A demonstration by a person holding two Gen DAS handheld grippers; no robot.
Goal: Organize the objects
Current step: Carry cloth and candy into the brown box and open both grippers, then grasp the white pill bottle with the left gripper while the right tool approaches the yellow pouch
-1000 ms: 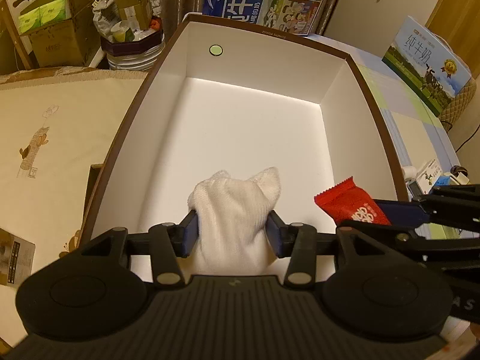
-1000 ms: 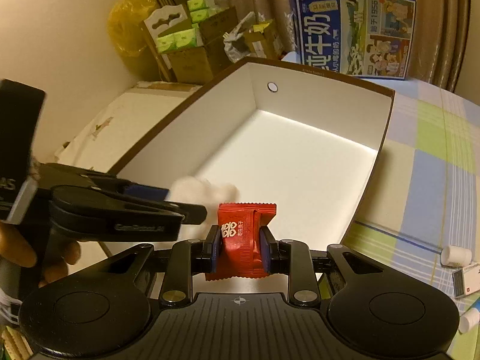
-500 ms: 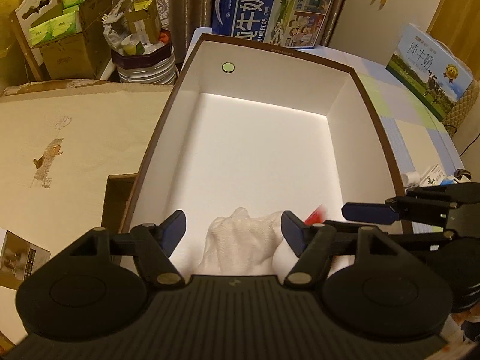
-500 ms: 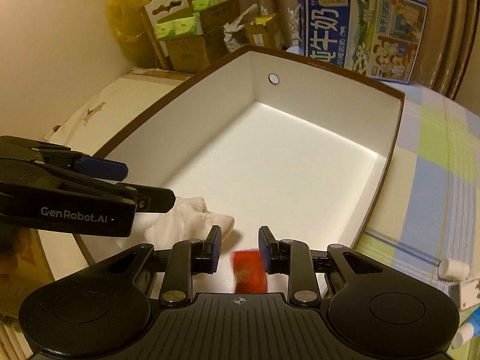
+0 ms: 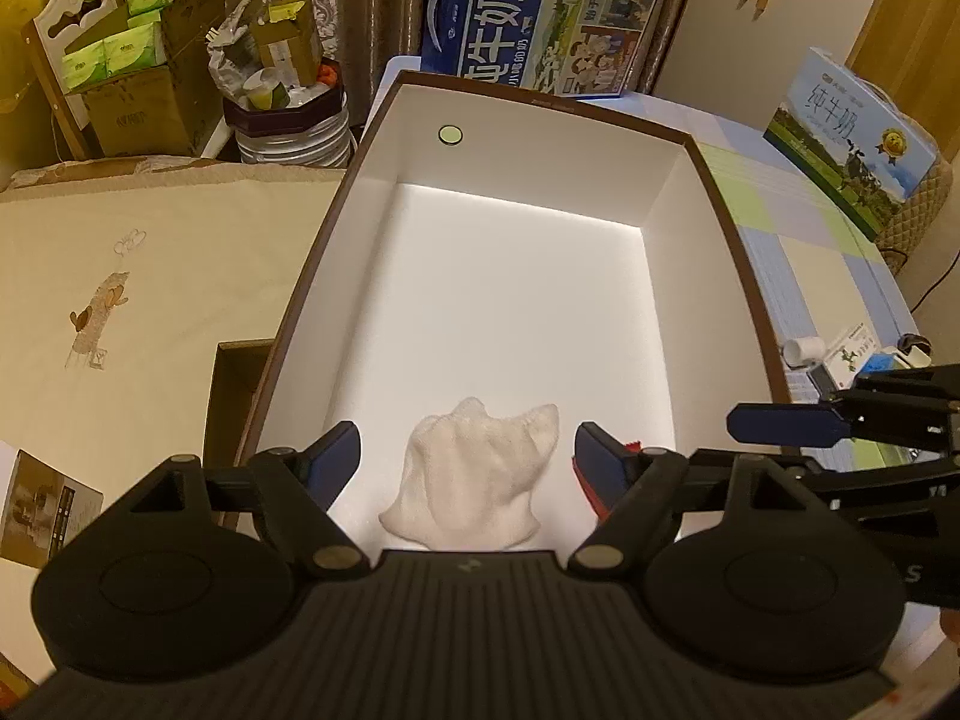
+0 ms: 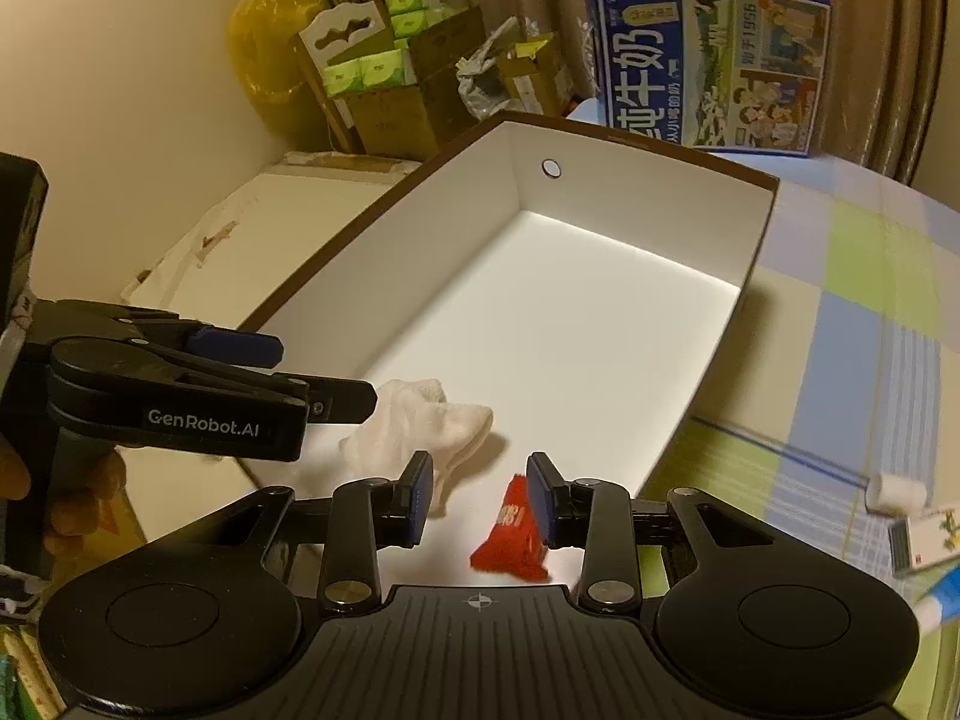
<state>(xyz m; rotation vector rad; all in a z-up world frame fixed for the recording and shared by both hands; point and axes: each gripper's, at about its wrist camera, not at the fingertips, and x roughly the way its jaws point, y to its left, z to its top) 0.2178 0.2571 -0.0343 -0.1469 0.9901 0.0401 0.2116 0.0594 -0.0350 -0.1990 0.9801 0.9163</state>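
A white sock (image 5: 480, 474) lies crumpled on the floor of the white box (image 5: 726, 228) with the brown rim, near its front end. My left gripper (image 5: 468, 447) hangs above the sock, its jaws opening, and the pads stand clear of the cloth on both sides. A red snack packet (image 6: 513, 534) rests on the box floor just right of the sock (image 6: 420, 420). Over the packet is my right gripper (image 6: 480, 471), jaws opening and holding nothing. In the left wrist view the packet (image 5: 633, 449) is mostly hidden behind a finger. The left gripper (image 6: 300, 369) shows from the side in the right wrist view.
The box (image 6: 630, 192) sits on a checked cloth (image 6: 870, 324). A white roll (image 6: 897, 489), a small carton (image 6: 924, 540) and a blue tube lie at the right. Two milk cartons (image 5: 540, 18) (image 5: 852, 138) stand behind. Cardboard boxes of green packs (image 5: 132, 60) crowd the back left.
Both grippers let go: the sock and the red packet dropped to the box floor. Both sets of jaws spread apart and both grippers drew up and back from the box.
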